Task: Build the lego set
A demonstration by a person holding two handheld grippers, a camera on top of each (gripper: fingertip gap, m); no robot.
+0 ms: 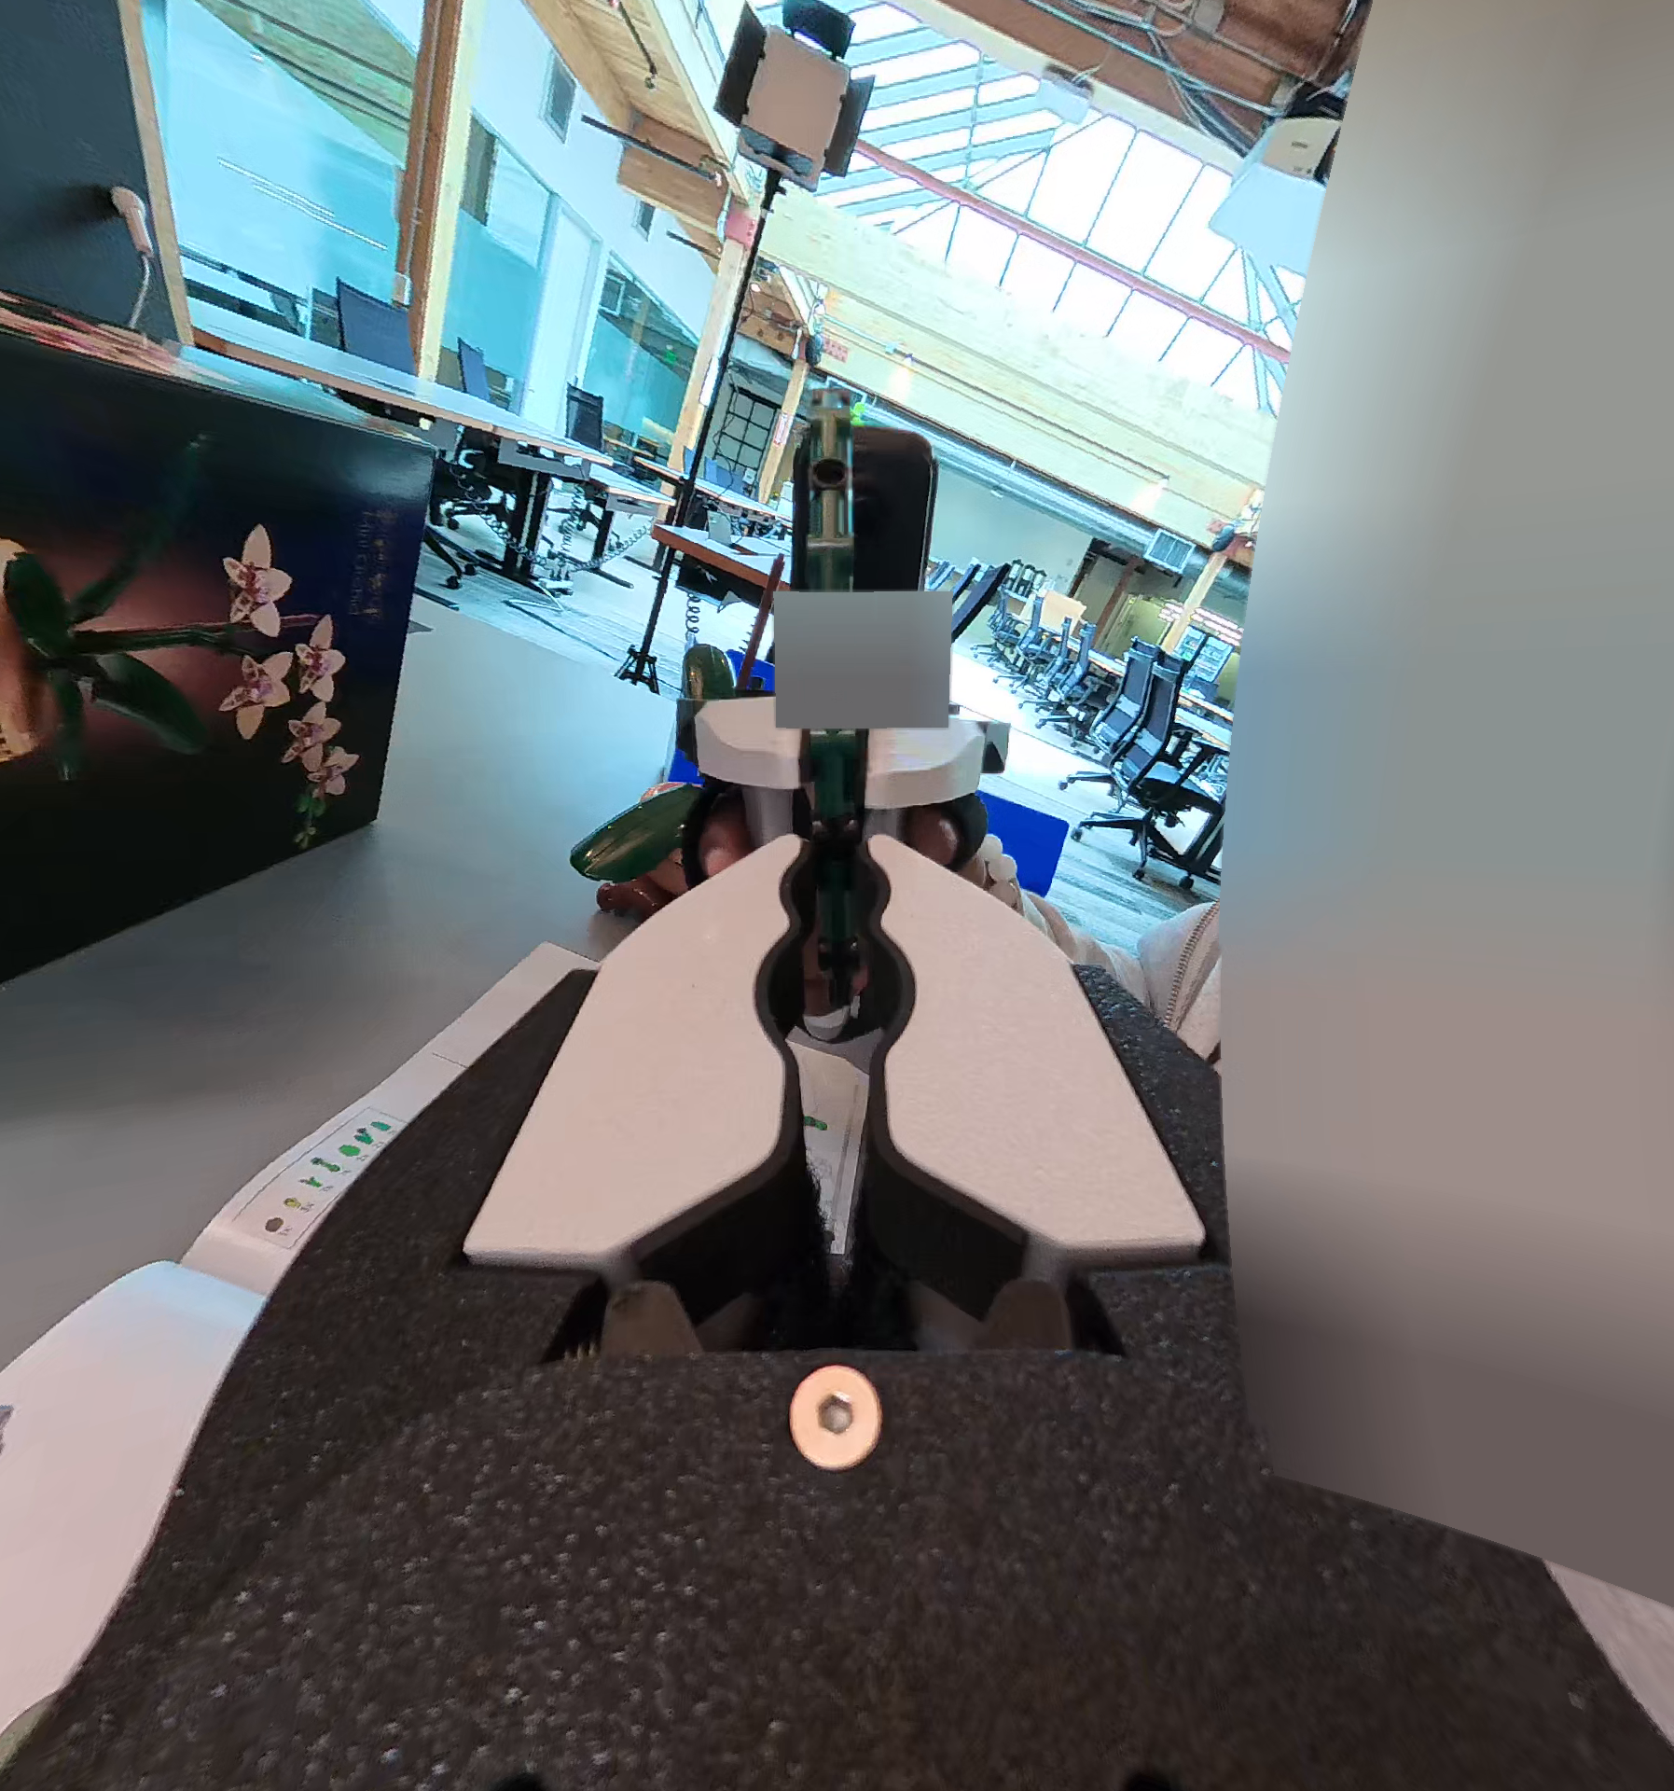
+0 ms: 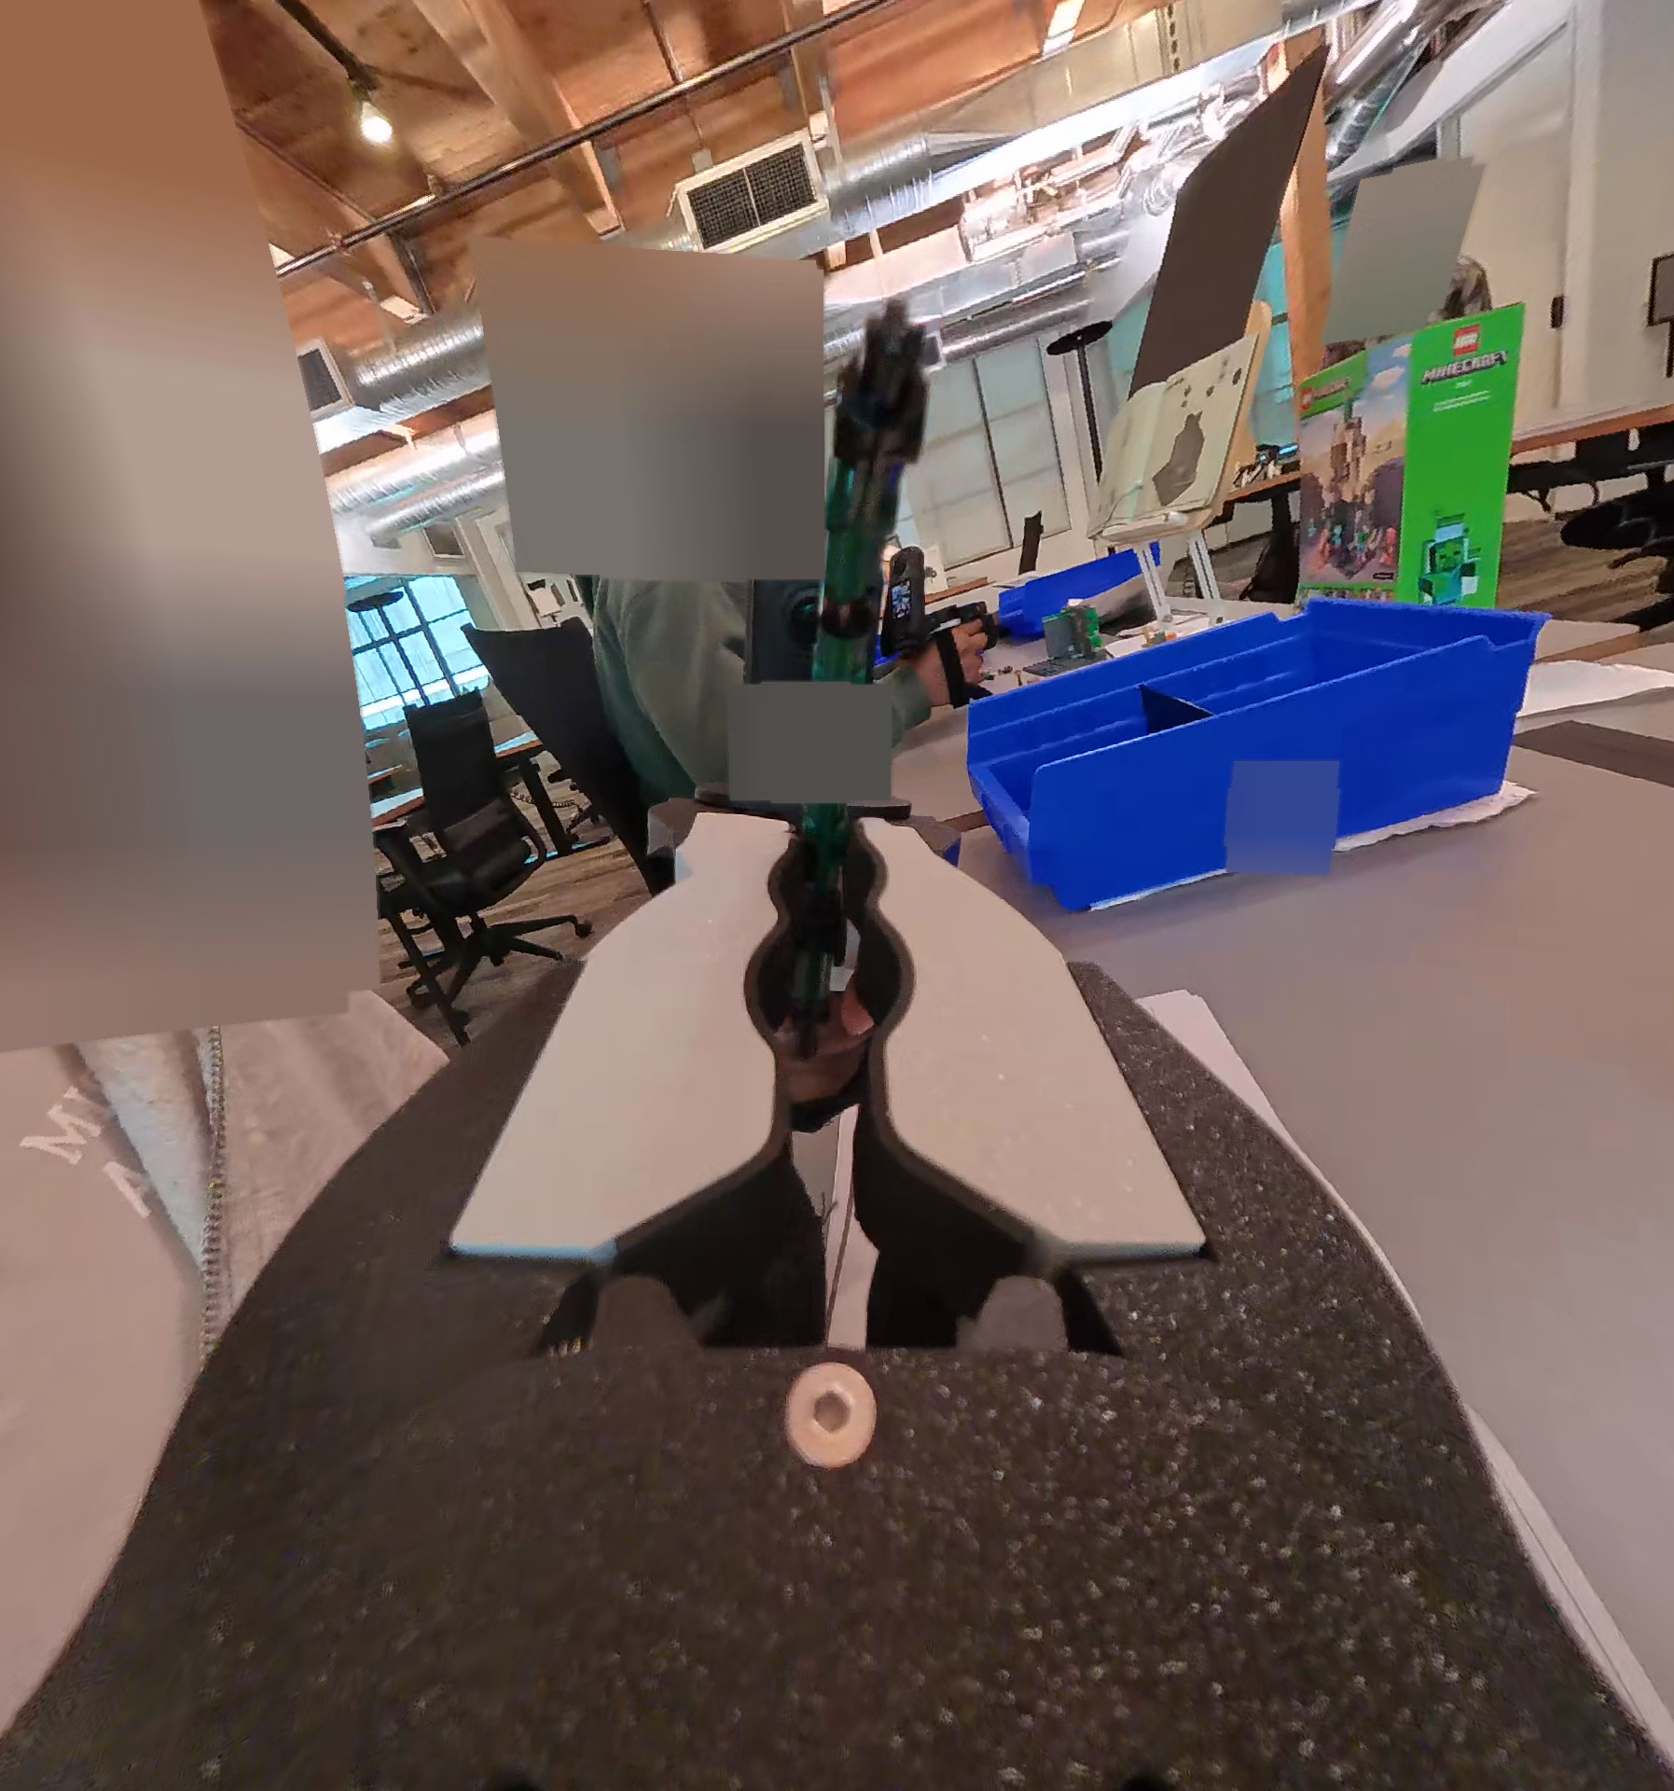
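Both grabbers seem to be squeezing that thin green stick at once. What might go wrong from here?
The green stem is long and thin, and the left gripper and right gripper are both shut on it, so pulling or twisting unevenly might snap its joints apart. The top of the stem is blurred in the right wrist view, suggesting movement; pieces there could shake loose and drop onto the table.

Writing stands on several things, but none is repeated here. The dark box (image 1: pixel 164 659) with the orchid picture carries small pale lettering on its side. The white instruction booklet (image 1: pixel 329 1163) shows a row of tiny printed marks. The green box (image 2: pixel 1414 455) bears a logo and a title. The grey garment (image 2: pixel 87 1153) has pale letters.
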